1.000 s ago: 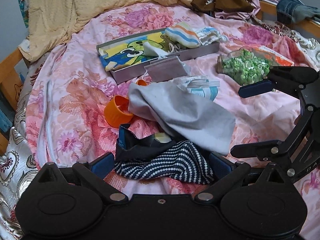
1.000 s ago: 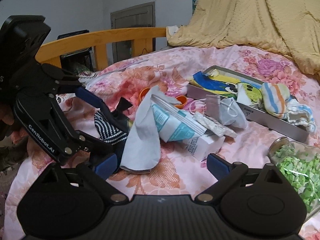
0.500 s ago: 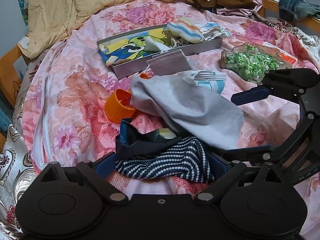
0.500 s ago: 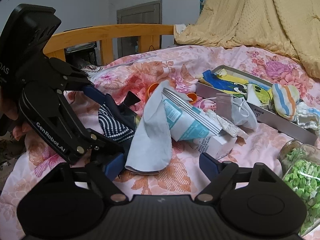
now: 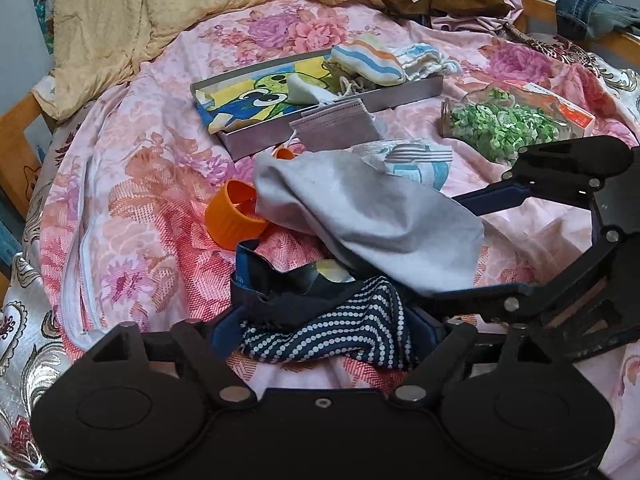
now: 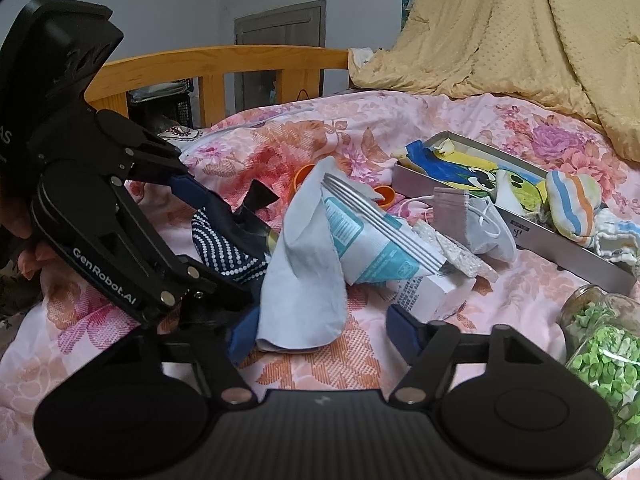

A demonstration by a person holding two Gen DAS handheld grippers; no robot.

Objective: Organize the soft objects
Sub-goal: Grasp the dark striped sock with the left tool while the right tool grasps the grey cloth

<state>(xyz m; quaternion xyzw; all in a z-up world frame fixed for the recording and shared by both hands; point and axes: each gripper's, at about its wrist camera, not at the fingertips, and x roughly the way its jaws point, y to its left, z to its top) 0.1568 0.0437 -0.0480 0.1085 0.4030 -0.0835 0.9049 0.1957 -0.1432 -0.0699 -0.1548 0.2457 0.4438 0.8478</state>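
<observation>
A navy dotted cloth (image 5: 332, 332) lies crumpled on the floral bedsheet between the open fingers of my left gripper (image 5: 328, 332); it also shows in the right wrist view (image 6: 224, 248). A grey cloth (image 5: 368, 216) lies over it and a packet. In the right wrist view the grey cloth (image 6: 304, 280) hangs between the open fingers of my right gripper (image 6: 320, 332). The left gripper (image 6: 208, 248) shows there too, the right gripper (image 5: 460, 248) in the left wrist view. A grey tin box (image 5: 256, 140) holds a cartoon cloth (image 5: 256, 100) and striped socks (image 5: 368, 64).
An orange cup (image 5: 234, 220), a grey face mask (image 5: 336, 128), a white-teal packet (image 6: 376, 248) and a jar of green bits (image 5: 500, 124) lie on the bed. A tan blanket (image 5: 140, 12) is heaped at the back. A wooden bed rail (image 6: 224, 64) borders the bed.
Both grippers have moved in closer to the cloth pile. The right gripper's fingers now straddle the grey cloth's lower edge. The left gripper stays open around the dotted cloth.
</observation>
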